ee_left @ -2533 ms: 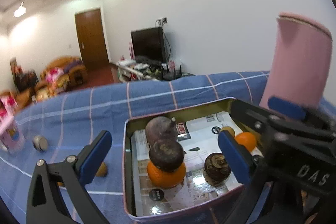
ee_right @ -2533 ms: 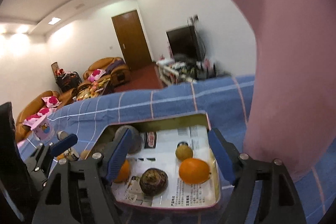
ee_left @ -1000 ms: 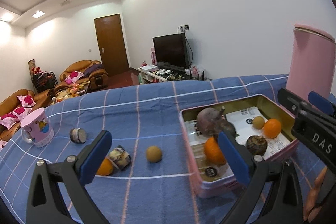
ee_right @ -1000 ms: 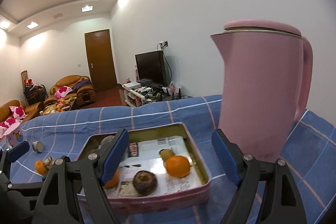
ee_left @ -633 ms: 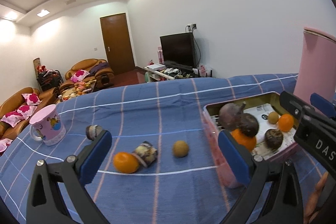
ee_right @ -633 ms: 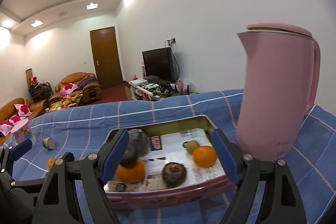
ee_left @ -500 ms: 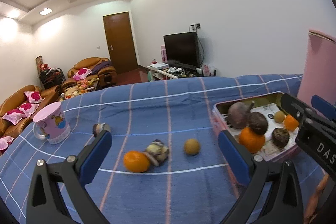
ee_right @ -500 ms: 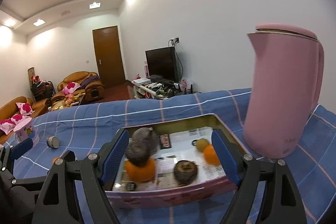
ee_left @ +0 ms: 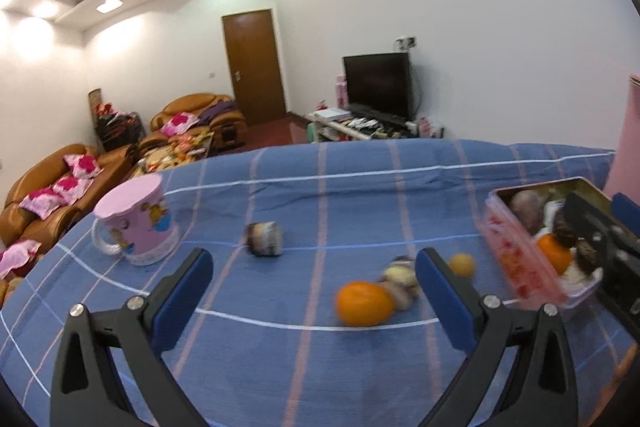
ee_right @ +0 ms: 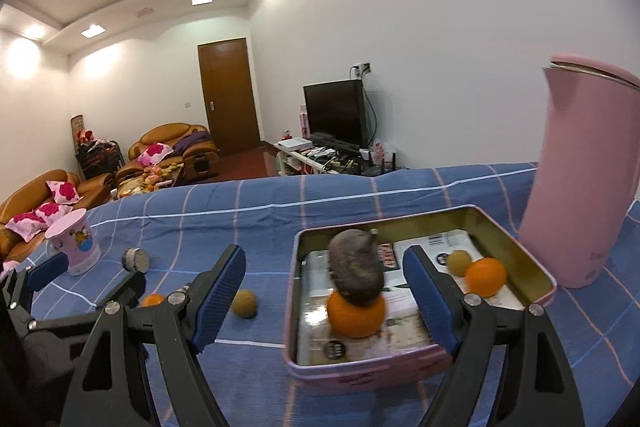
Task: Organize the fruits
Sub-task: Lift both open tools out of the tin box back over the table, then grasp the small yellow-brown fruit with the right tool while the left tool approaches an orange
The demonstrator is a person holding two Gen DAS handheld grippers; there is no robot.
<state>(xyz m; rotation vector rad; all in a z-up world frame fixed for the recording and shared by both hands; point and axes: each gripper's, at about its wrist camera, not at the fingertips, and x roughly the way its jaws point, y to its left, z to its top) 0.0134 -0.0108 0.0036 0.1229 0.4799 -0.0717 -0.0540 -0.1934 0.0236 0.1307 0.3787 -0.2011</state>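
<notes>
Beside the loose orange (ee_left: 363, 303), the tin (ee_right: 538, 273) runs lengthwise away.

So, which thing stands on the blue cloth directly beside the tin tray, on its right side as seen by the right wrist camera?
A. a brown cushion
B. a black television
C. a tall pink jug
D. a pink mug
C: the tall pink jug stands upright on the blue cloth right next to the tin tray.
</notes>
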